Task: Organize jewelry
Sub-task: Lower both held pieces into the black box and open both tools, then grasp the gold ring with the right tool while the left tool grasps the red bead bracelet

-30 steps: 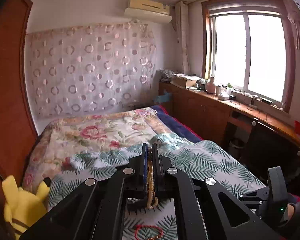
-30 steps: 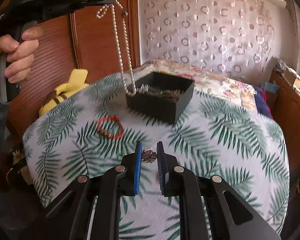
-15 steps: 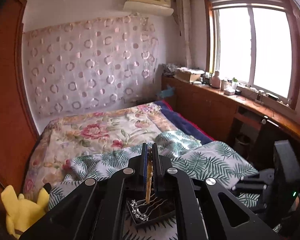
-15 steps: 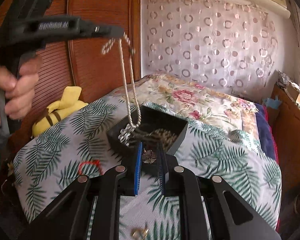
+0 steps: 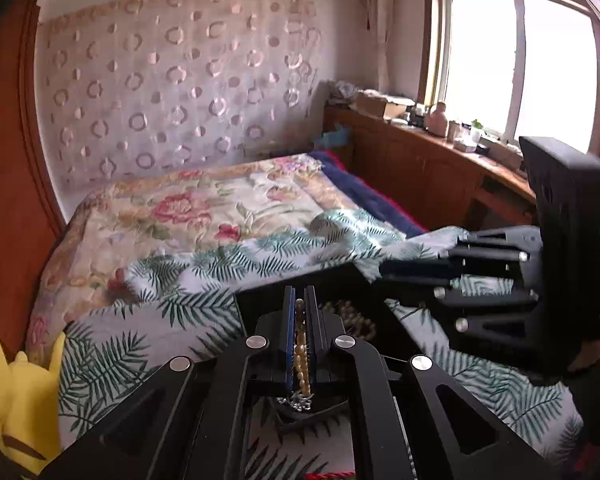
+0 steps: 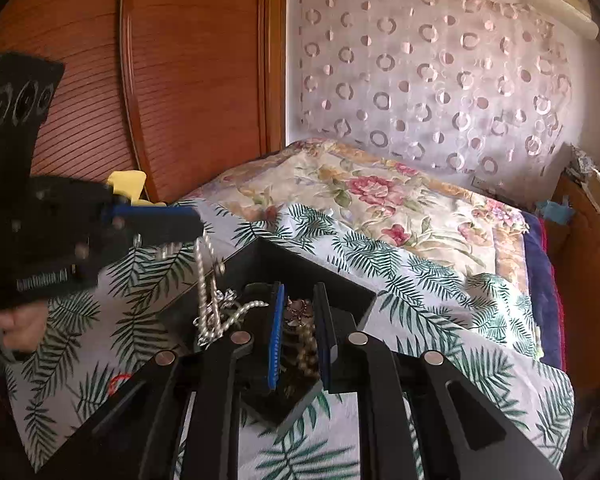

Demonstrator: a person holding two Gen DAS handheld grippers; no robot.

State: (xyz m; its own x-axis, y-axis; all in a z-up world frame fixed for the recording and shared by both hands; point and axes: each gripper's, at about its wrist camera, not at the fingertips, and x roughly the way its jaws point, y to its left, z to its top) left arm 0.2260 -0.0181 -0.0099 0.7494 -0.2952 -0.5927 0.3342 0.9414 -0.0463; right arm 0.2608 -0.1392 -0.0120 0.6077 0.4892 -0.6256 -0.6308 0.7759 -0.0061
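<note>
A black open box (image 6: 336,284) with jewelry inside sits on the palm-leaf cloth (image 6: 440,320). My left gripper (image 5: 299,304) is shut on a pearl necklace (image 5: 300,344), which hangs from it into the box (image 5: 260,300); in the right wrist view the necklace (image 6: 204,280) trails down from that gripper (image 6: 188,220) and its lower end lies in the box. My right gripper (image 6: 299,300) is over the box with its jaws parted, and a small flower-shaped piece (image 6: 298,314) sits between them. That gripper also shows in the left wrist view (image 5: 400,270).
A red bracelet (image 6: 118,380) lies on the cloth left of the box. A yellow plush toy (image 5: 16,396) sits at the bed's left edge by the wooden wardrobe (image 6: 160,80). A floral quilt (image 6: 380,196) covers the far bed. A wooden counter (image 5: 440,160) runs under the window.
Both grippers have come down over the black box. The necklace's lower end now rests in the box. My right gripper's jaws have parted, and the flower piece sits loose between them.
</note>
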